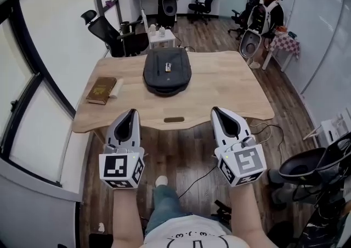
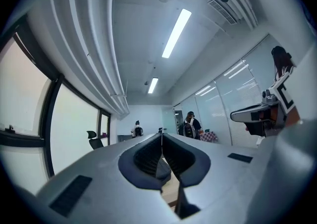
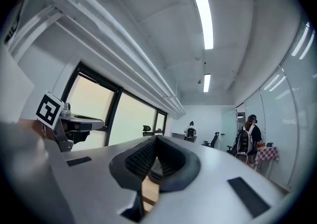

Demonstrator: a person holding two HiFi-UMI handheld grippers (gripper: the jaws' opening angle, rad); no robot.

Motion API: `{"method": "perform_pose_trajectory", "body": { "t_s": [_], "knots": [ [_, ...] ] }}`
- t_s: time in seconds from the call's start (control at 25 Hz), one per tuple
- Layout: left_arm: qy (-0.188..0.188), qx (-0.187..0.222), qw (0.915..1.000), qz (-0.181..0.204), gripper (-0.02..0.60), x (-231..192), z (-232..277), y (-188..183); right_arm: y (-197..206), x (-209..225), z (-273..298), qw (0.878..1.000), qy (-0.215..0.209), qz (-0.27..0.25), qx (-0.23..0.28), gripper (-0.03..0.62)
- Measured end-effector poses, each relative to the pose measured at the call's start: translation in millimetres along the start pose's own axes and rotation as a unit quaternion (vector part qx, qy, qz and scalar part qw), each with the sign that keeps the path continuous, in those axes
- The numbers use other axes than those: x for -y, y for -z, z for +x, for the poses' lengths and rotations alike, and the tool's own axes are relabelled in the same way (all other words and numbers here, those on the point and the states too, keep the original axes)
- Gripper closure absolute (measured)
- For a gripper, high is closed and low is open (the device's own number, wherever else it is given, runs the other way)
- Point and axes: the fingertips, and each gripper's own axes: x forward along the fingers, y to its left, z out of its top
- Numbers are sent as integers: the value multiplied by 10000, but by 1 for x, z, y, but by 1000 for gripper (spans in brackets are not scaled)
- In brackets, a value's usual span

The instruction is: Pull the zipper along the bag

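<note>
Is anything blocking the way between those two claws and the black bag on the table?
Nothing visible does. Only bare table lies between the left gripper, the right gripper and the bag. The book sits off to the left, clear of both.

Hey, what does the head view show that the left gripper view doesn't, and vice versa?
Only the head view: the brown book, and the black bag seen whole on the wooden table. Only the left gripper view: the ceiling light strips. Both: the left gripper, shut and empty, the right gripper, and the black office chair by the window.
</note>
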Motion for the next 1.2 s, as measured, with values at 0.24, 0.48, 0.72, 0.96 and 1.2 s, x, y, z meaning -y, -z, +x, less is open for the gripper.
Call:
{"method": "perform_pose_trajectory", "body": {
  "t_s": [0.24, 0.48, 0.72, 0.96, 1.2],
  "knots": [
    [-174, -129, 9997, -72, 564, -63, 43, 30, 19, 19, 63, 9995, 255, -2, -165, 542],
    [-389, -262, 9985, -291, 565, -149, 99, 66, 41, 25, 160, 9988, 297, 29, -395, 542],
    [-363, -373, 9981, -316, 565, -221, 171, 92, 54, 24, 260, 9981, 309, 174, -513, 542],
    [-242, -624, 9970, -382, 565, -267, 225, 130, 82, 21, 328, 9963, 366, 397, -673, 542],
    [-89, -942, 9945, -453, 563, -270, 268, 167, 118, 41, 354, 9926, 442, 371, -1071, 542]
  ]
}}
